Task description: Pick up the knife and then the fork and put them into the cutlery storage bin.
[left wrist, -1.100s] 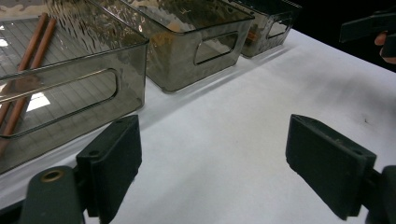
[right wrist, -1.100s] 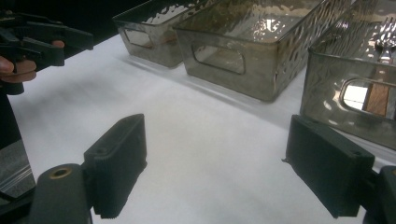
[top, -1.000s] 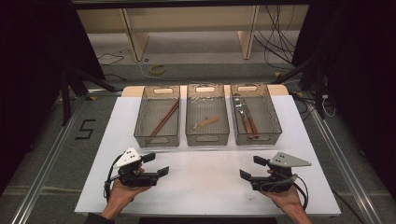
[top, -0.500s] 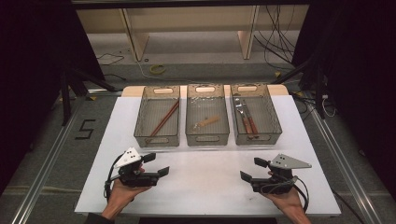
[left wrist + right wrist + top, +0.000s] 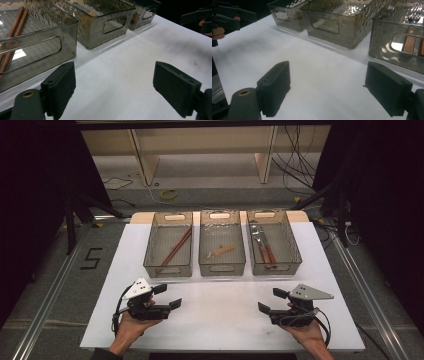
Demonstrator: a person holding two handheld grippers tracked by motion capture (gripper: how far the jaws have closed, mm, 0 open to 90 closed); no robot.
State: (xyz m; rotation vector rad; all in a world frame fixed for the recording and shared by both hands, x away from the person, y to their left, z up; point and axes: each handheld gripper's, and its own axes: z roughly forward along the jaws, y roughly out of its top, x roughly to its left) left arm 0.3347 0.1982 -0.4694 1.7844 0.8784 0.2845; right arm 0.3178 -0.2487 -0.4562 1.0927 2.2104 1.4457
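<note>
High view, table [image 5: 225, 320]: flat white sheet, matte, lower half of the frame.
High view, bins: three smoky see-through plastic boxes in a row at centre; left bin [image 5: 169, 267] holds reddish-brown chopsticks [image 5: 175, 249], middle bin [image 5: 222, 266] a small wooden piece [image 5: 221, 251], right bin [image 5: 275, 265] metal cutlery with brown handles [image 5: 265, 247].
High view, left gripper [image 5: 166, 296]: lower left, black, held in a hand [image 5: 131, 327] from below, jaws wide apart, holding nothing, pointing right.
High view, right gripper [image 5: 272, 301]: lower right, grey three-cornered plate on top, in the other hand [image 5: 307, 334], jaws wide apart, empty, pointing left.
Left gripper view: blocky black jaws spread over bare table; ribbed bin wall with slot handle at upper left, chopsticks inside.
Right gripper view: jaws spread, nothing between; dimpled glossy bins along the top, cutlery bin at upper right.
</note>
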